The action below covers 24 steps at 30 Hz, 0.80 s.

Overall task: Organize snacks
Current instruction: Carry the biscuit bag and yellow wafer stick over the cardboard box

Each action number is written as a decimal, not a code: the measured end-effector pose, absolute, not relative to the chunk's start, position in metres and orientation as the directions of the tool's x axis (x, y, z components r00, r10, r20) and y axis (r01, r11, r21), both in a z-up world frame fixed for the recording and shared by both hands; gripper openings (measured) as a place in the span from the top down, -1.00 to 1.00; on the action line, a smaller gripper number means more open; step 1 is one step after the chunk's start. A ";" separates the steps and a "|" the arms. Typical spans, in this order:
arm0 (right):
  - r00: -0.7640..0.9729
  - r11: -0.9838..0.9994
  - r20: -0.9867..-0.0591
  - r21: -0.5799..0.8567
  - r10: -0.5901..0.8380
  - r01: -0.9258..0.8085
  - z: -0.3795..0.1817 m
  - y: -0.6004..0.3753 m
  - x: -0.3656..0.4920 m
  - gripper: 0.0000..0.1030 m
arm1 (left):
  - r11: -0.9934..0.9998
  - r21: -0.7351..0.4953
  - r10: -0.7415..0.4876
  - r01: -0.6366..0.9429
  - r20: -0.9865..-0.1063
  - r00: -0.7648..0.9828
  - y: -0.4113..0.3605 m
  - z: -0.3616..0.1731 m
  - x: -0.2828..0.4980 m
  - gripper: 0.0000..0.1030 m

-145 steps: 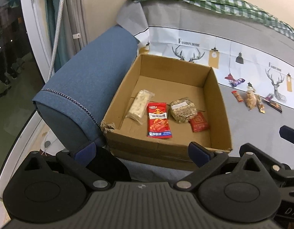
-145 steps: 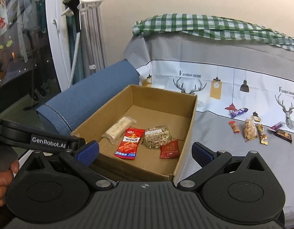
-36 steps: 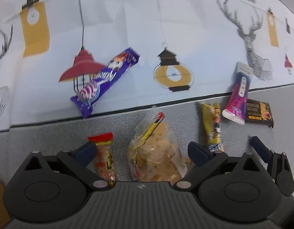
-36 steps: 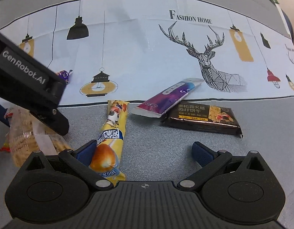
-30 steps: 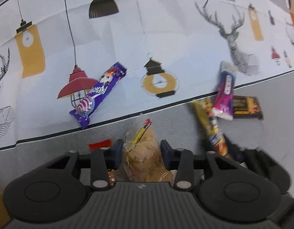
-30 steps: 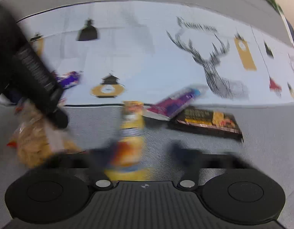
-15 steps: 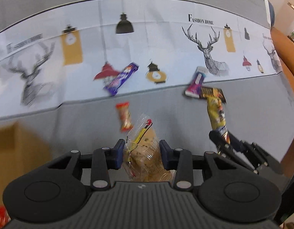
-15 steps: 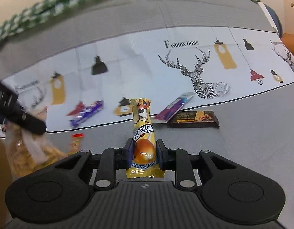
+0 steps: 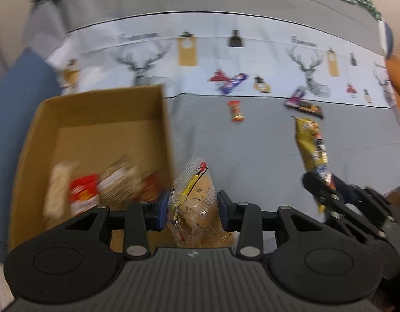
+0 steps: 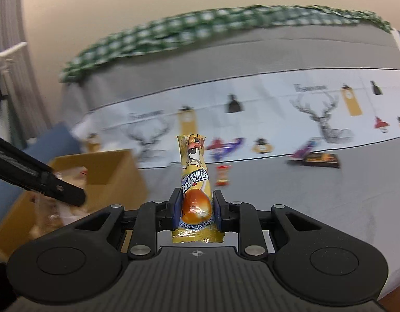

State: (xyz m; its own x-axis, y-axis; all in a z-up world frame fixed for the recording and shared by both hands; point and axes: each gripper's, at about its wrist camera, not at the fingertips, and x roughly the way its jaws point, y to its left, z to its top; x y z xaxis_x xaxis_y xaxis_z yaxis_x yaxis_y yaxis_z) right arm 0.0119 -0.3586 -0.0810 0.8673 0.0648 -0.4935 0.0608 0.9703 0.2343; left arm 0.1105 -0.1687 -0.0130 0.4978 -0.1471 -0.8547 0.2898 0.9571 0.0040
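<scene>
My left gripper (image 9: 192, 208) is shut on a clear bag of biscuits (image 9: 193, 202) and holds it in the air just right of the cardboard box (image 9: 158, 109). The box holds several snacks (image 9: 83, 195), blurred. My right gripper (image 10: 195, 208) is shut on a yellow snack stick (image 10: 194, 179) and holds it upright above the grey sofa cover; it also shows in the left wrist view (image 9: 310, 145). A red candy (image 9: 236, 110), a purple bar (image 9: 232, 83), a pink stick (image 9: 296, 97) and a dark bar (image 9: 311, 109) lie on the cover.
A blue armrest (image 9: 15, 98) borders the box on the left. A green checked cloth (image 10: 200, 28) lies along the top of the sofa back. The left gripper's body (image 10: 36, 176) crosses the left of the right wrist view. The cover's front edge drops off at right.
Both grippers have moved left and back from the loose snacks toward the box, each carrying its snack. The box has come into both views.
</scene>
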 end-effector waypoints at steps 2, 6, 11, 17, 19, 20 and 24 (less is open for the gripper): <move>0.866 0.970 -0.489 0.241 0.105 0.019 -0.070 -0.341 -0.003 0.50 | 0.964 0.036 -0.107 0.263 -0.854 0.509 -0.152 -0.009 0.094 0.17; 0.854 0.967 -0.489 0.250 0.176 -0.056 -0.053 -0.307 -0.032 0.50 | 0.972 0.051 -0.077 0.231 -0.854 0.514 -0.120 -0.003 0.062 0.17; 0.837 0.964 -0.494 0.230 0.234 -0.133 -0.040 -0.270 -0.061 0.50 | 0.974 0.076 -0.051 0.212 -0.842 0.537 -0.091 0.000 0.024 0.17; 0.819 0.961 -0.506 0.193 0.271 -0.199 -0.034 -0.238 -0.079 0.50 | 0.981 0.067 -0.047 0.184 -0.832 0.553 -0.066 -0.002 -0.008 0.17; 0.815 0.959 -0.507 0.178 0.281 -0.220 -0.032 -0.230 -0.084 0.50 | 0.982 0.064 -0.046 0.176 -0.827 0.561 -0.061 -0.001 -0.016 0.17; 0.812 0.958 -0.508 0.169 0.288 -0.233 -0.031 -0.226 -0.087 0.50 | 0.983 0.061 -0.048 0.174 -0.825 0.564 -0.059 0.000 -0.018 0.17; 0.792 0.950 -0.525 0.135 0.311 -0.283 -0.030 -0.209 -0.093 0.50 | 0.985 0.040 -0.065 0.167 -0.813 0.579 -0.052 0.004 -0.027 0.17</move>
State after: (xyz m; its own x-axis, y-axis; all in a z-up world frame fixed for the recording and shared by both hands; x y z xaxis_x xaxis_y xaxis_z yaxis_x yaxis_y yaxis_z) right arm -0.0929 -0.2085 -0.0302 0.7922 0.3107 -0.5252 -0.2829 0.9496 0.1350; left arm -0.0275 -0.0516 0.0039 0.5786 -0.0647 -0.8131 0.1666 0.9852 0.0402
